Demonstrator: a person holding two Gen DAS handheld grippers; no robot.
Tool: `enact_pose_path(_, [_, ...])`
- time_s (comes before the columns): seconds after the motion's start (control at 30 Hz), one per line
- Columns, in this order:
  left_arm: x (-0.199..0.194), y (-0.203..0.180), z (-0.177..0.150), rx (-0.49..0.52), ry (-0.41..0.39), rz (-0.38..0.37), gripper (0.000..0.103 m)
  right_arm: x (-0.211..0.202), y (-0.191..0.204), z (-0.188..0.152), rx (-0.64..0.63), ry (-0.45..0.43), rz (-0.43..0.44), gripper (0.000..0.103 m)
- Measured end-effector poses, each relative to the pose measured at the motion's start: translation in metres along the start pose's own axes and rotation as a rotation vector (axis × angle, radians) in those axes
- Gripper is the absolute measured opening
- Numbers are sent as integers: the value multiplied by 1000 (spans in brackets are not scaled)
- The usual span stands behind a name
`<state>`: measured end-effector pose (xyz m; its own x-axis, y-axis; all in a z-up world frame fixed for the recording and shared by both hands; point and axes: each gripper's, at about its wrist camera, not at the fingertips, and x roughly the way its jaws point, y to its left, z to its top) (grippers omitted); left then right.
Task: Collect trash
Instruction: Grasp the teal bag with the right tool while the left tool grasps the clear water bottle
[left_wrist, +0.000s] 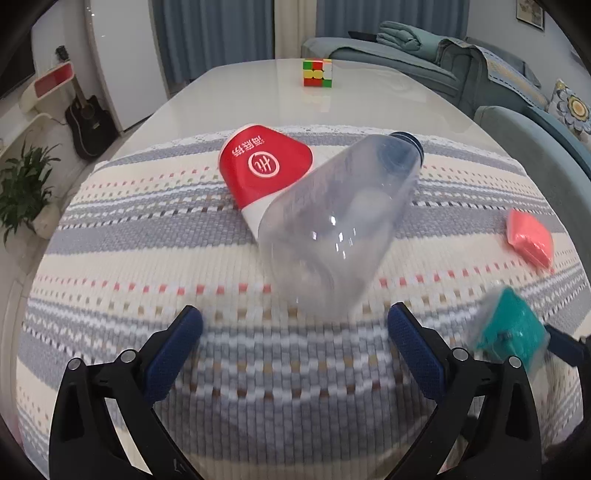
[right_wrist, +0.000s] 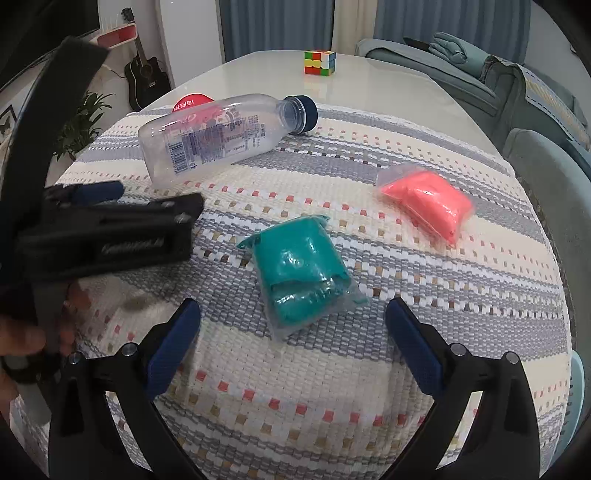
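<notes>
An empty clear plastic bottle (left_wrist: 340, 221) with a dark blue cap lies on its side on the woven cloth, its base toward my open left gripper (left_wrist: 295, 328). A red and white paper cup (left_wrist: 264, 170) lies behind it, touching it. The bottle also shows in the right wrist view (right_wrist: 218, 136). My right gripper (right_wrist: 293, 321) is open just before a teal bag (right_wrist: 303, 277). A pink bag (right_wrist: 428, 199) lies to the far right. The teal bag (left_wrist: 509, 332) and pink bag (left_wrist: 530, 236) also show in the left wrist view.
A striped woven cloth (right_wrist: 406, 332) covers the near part of a white table (left_wrist: 258, 85). A Rubik's cube (left_wrist: 317, 73) stands at the far end. Teal chairs and a sofa (right_wrist: 546, 177) are on the right. My left gripper's body (right_wrist: 110, 229) shows in the right wrist view.
</notes>
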<state>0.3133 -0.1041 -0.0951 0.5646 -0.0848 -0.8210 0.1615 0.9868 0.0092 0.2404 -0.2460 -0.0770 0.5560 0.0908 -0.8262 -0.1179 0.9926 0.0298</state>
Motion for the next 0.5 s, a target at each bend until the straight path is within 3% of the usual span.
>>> enact_pose_path(0.5, [14,-2,24,-18,0,11,97,4,0,7,-5,-1,1,97])
